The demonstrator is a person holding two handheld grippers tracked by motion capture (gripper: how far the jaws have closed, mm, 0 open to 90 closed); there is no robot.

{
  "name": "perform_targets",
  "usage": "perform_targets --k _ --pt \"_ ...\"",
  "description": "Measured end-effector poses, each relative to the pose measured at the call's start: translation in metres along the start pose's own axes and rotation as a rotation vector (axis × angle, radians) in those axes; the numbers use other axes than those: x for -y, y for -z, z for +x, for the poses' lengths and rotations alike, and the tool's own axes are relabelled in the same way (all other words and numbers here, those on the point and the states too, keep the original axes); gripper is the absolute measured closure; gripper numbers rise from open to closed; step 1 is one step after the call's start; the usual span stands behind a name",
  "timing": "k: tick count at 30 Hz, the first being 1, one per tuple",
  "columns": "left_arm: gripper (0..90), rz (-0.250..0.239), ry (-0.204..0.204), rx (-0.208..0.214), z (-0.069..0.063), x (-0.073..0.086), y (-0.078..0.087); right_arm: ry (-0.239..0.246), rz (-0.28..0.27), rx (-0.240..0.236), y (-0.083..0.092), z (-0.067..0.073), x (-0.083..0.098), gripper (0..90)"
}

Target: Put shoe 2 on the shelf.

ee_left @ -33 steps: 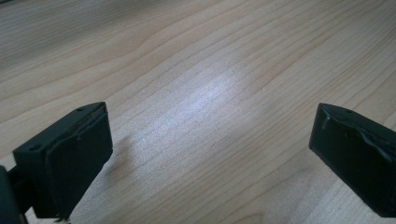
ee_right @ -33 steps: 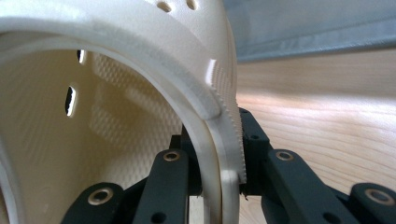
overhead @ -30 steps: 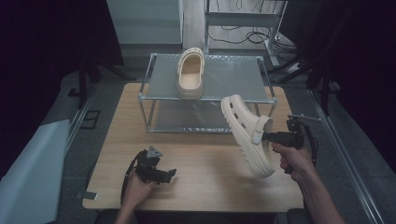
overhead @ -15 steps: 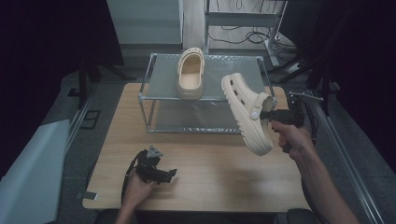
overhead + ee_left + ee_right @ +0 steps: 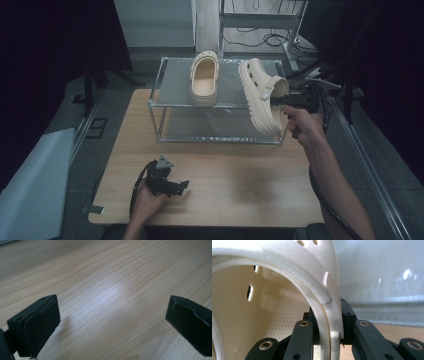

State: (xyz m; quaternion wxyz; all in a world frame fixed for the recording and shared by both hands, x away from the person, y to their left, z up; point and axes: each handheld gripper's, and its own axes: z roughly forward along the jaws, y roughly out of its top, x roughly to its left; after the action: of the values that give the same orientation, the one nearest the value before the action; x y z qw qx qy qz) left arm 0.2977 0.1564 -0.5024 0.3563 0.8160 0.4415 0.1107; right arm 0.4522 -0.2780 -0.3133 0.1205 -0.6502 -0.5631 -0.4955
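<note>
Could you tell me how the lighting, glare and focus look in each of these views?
High view: the wooden table is evenly lit, the surroundings fall to near black. Left gripper view: a pale sheen on the wood between the open left gripper. Right gripper view: the held clog is sharp, the rack behind it soft and hazy with small bright glints.

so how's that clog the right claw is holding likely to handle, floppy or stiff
The cream clog looks like moulded foam. It keeps its shape while the right claw pinches only its side wall, so it is probably fairly stiff and light. Hanging tilted from that one edge, it may swing. The ridged rim probably helps against slipping.
</note>
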Motion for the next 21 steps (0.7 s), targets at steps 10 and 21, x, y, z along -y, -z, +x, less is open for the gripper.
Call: perform_targets --k 10,21 --pt "0.0 -0.021 0.009 0.002 0.002 -0.001 0.003 -0.025 -0.059 0.100 -0.026 0.018 -0.028 76.6" --pt "0.0 -0.031 0.015 0.009 0.003 0.000 0.005 -0.063 -0.119 0.211 -0.070 0.029 -0.047 76.6"
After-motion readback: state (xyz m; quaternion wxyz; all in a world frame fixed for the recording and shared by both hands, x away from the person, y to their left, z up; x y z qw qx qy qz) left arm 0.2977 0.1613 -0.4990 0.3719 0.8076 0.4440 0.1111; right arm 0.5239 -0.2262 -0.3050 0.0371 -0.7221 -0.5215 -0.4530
